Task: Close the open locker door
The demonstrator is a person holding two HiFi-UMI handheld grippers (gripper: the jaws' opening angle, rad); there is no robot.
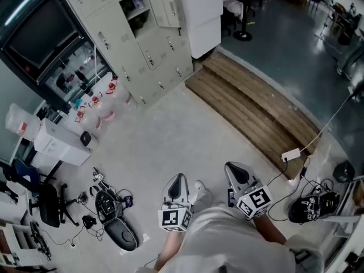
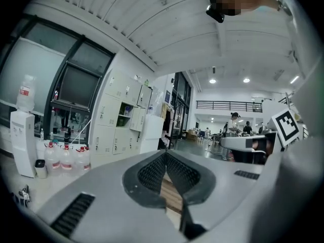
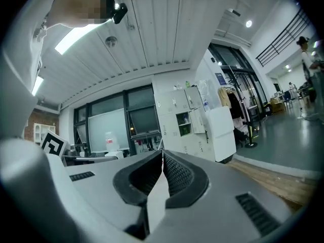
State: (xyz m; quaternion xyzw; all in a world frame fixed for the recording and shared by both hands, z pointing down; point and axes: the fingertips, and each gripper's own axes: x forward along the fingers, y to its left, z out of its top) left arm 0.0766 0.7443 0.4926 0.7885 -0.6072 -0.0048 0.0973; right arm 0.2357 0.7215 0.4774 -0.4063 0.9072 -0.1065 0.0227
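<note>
Grippers nearest: the left gripper [image 1: 178,178] and the right gripper [image 1: 232,167] are held out side by side above the floor [image 1: 170,135], each with its jaws pinched together on nothing. Beyond them a wooden platform [image 1: 250,107] lies to the right. Farther off, well apart from both, the locker door [image 1: 165,7] stands swung open in the upper row of the lockers [image 1: 148,50].

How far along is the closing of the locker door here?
Done: nothing yet; the locker door stands open on the upper row. In hand: the left tongs and right tongs are both shut and empty, pointing toward the lockers across the floor. Left: reach the door and push it closed.
</note>
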